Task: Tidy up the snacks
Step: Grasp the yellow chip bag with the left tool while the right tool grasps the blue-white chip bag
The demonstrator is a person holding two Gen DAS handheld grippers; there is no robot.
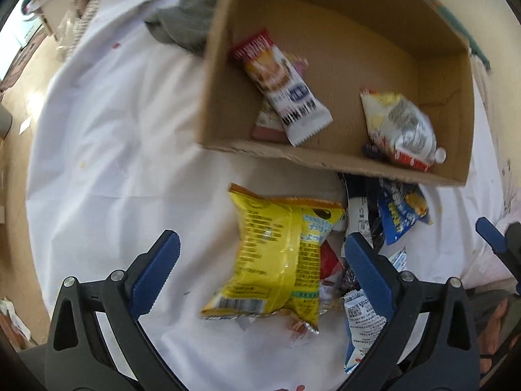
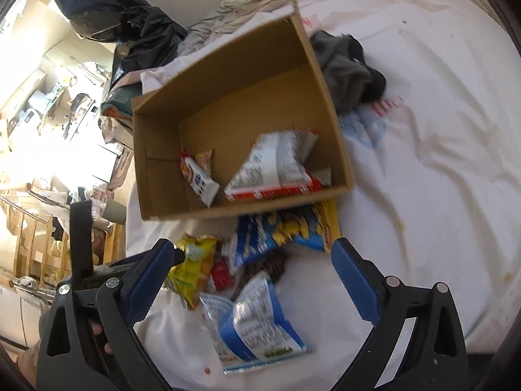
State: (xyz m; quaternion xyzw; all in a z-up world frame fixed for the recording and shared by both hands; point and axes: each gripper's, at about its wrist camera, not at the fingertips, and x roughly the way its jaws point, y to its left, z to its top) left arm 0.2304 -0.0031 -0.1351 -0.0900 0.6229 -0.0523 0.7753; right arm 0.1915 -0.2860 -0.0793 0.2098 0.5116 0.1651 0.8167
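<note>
An open cardboard box (image 1: 260, 150) (image 2: 244, 210) lies on a white sheet. Inside it are a white bar with a red end (image 1: 283, 81) (image 2: 198, 182) and a white-and-red pouch (image 1: 403, 127) (image 2: 273, 169). In front of the box is a heap of loose snacks. My left gripper (image 1: 262, 239) is open over a yellow packet (image 1: 273, 254) (image 2: 192, 267), its pads clear of it on both sides. My right gripper (image 2: 253, 244) is open above a blue-and-white packet (image 2: 250, 322), just short of a blue-and-yellow bag (image 2: 280, 231) (image 1: 400, 211). Neither holds anything.
A grey cloth (image 1: 189, 22) (image 2: 348, 65) lies against the box's far side. A black bag (image 2: 130, 32) and rumpled bedding sit behind the box. The white sheet (image 1: 114, 130) stretches left of the box, with floor and cluttered furniture beyond its edge.
</note>
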